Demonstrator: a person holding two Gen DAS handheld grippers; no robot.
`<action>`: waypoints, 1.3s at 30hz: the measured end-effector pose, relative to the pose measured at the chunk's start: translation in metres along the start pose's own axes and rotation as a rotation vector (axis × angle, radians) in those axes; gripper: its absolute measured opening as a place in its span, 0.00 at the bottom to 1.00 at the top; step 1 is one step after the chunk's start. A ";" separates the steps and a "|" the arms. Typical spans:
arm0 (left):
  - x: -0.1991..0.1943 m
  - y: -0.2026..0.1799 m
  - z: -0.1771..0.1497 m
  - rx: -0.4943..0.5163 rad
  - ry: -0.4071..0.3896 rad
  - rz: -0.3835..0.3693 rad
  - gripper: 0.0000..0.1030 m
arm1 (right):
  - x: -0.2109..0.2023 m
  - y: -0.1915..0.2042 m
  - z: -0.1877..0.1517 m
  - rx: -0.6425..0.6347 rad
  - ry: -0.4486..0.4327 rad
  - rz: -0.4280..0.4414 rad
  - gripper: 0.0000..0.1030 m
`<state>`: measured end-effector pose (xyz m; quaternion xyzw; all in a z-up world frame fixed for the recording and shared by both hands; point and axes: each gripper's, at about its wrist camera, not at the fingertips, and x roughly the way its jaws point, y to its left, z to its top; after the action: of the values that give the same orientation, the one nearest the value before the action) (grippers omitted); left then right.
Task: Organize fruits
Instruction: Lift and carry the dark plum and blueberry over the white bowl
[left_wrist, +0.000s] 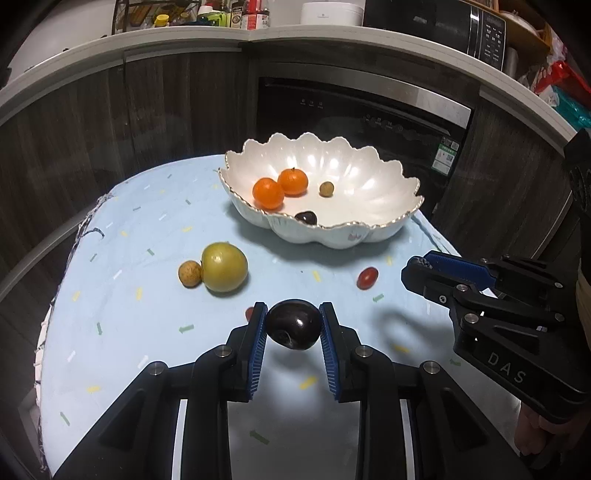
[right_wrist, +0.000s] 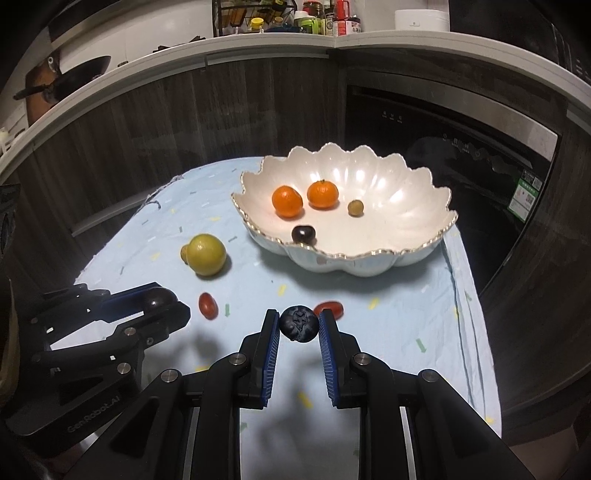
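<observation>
My left gripper (left_wrist: 293, 325) is shut on a dark purple plum (left_wrist: 293, 324), held above the blue cloth; it also shows in the right wrist view (right_wrist: 159, 301). My right gripper (right_wrist: 298, 324) is shut on a blueberry (right_wrist: 299, 323); it also shows in the left wrist view (left_wrist: 421, 267). The white scalloped bowl (left_wrist: 369, 173) holds two tangerines (left_wrist: 268, 192), a longan (left_wrist: 326, 189) and a dark plum (left_wrist: 306, 218). On the cloth lie a green fruit (left_wrist: 224, 266), a longan (left_wrist: 190, 273) and two cherry tomatoes (right_wrist: 208, 305) (right_wrist: 329, 308).
The table is small and covered by a light blue cloth (left_wrist: 129, 332); its edges drop off left and right. Dark cabinets and a built-in oven (left_wrist: 369, 110) stand close behind. A counter with bottles (left_wrist: 243, 14) runs above.
</observation>
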<state>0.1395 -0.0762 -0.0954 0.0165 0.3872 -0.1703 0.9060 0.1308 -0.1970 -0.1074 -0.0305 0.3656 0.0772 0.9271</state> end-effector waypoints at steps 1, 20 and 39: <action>0.000 0.001 0.002 0.001 -0.002 -0.001 0.28 | -0.001 0.000 0.002 -0.001 -0.004 -0.001 0.23; 0.000 -0.002 0.054 0.025 -0.049 -0.011 0.28 | -0.009 -0.019 0.041 0.031 -0.066 -0.038 0.23; 0.036 -0.011 0.102 0.066 -0.030 -0.027 0.28 | 0.006 -0.058 0.078 0.074 -0.095 -0.088 0.23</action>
<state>0.2305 -0.1135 -0.0484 0.0384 0.3677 -0.1954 0.9084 0.1970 -0.2448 -0.0540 -0.0084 0.3221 0.0241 0.9464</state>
